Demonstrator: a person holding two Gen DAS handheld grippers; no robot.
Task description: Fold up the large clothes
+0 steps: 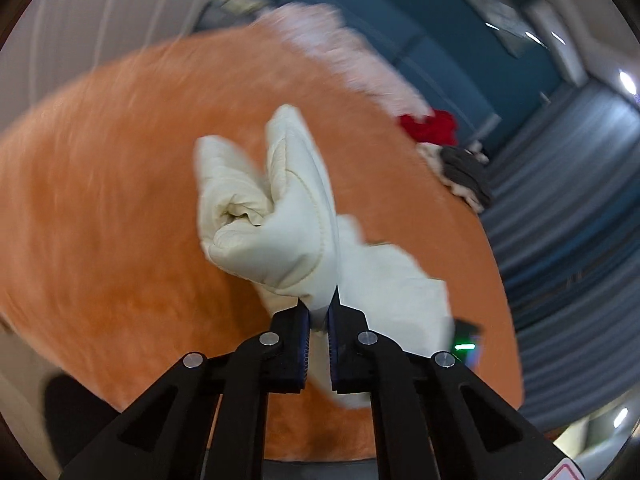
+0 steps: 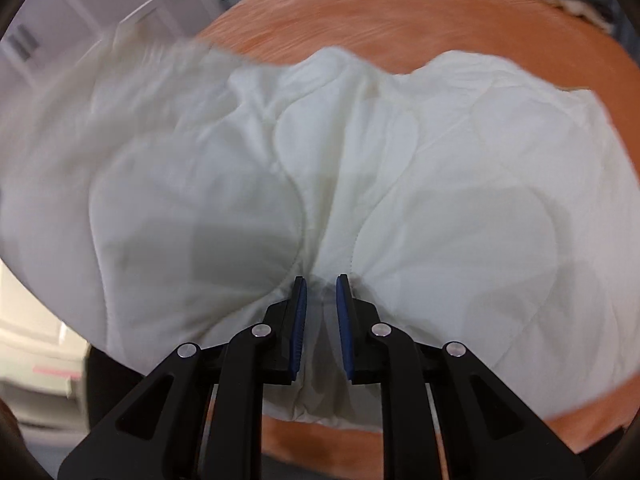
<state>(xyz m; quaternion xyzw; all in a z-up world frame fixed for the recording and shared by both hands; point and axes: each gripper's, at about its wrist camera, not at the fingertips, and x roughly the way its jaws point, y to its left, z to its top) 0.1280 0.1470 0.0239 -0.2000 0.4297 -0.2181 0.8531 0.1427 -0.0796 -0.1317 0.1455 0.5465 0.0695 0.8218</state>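
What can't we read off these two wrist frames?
- Left wrist: table and the far clothes pile are motion-smeared; garment types unreadable.
- Left wrist: left tongs clamp the white quilted garment, whose bunched fabric hides what it is.
- Right wrist: right tongs pinch it too; its edges run off frame.

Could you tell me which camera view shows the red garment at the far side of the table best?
The left wrist view: the red garment lies whole near the far table edge, beside a grey pile. The right wrist view catches only a cropped red sliver at its top edge.
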